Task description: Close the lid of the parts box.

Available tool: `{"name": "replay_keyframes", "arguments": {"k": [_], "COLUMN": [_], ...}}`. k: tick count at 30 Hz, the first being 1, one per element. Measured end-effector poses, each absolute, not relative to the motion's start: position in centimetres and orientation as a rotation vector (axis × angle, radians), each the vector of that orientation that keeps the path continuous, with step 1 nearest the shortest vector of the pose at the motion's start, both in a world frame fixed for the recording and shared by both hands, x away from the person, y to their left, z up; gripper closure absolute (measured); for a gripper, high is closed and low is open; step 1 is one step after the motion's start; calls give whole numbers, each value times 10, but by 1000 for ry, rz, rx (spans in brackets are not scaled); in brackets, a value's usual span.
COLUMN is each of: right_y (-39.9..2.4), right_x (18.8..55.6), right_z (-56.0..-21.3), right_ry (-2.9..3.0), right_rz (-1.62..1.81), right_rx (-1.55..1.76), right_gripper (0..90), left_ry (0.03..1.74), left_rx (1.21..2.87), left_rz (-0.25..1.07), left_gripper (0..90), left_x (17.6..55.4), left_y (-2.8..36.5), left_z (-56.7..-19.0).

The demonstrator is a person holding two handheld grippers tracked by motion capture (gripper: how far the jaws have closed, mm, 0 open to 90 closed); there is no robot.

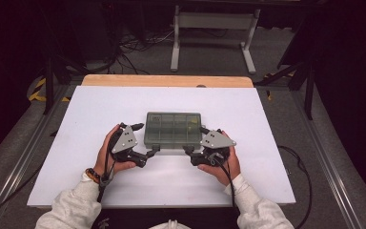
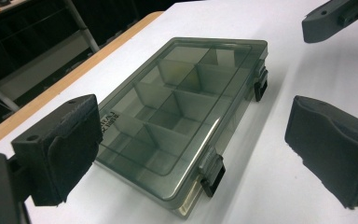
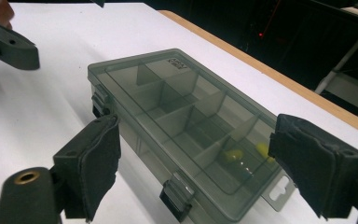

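On the white table (image 1: 100, 119), the organizer box (image 1: 173, 130) lies flat, long axis left-right.

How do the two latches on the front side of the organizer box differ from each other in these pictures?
The left latch sits near the left gripper, whereas the right latch sits near the right gripper. In the right gripper view, yellow items lie in compartments close to the right latch; the compartments behind the left latch look empty. Both latches are dark, the same shape, and appear shut on the closed organizer box.
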State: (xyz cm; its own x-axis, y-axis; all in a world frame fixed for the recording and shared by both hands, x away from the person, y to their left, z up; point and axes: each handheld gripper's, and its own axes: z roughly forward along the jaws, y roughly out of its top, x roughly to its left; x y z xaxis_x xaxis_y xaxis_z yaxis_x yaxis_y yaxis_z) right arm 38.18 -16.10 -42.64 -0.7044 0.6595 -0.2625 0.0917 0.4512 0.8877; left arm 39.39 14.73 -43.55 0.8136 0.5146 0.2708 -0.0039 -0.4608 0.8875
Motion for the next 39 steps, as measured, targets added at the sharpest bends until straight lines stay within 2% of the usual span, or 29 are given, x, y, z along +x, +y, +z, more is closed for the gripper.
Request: {"name": "replay_keyframes", "arguments": {"k": [39], "right_y": [-188], "right_x": [342], "right_z": [-428], "right_ry": [2094], "right_rz": [1171], "right_rx": [553], "right_gripper": [162], "left_ry": [320], "left_rx": [1947], "left_rz": [692], "left_gripper": [58], "left_x": [352], "left_y": [178], "left_z": [-430]}}
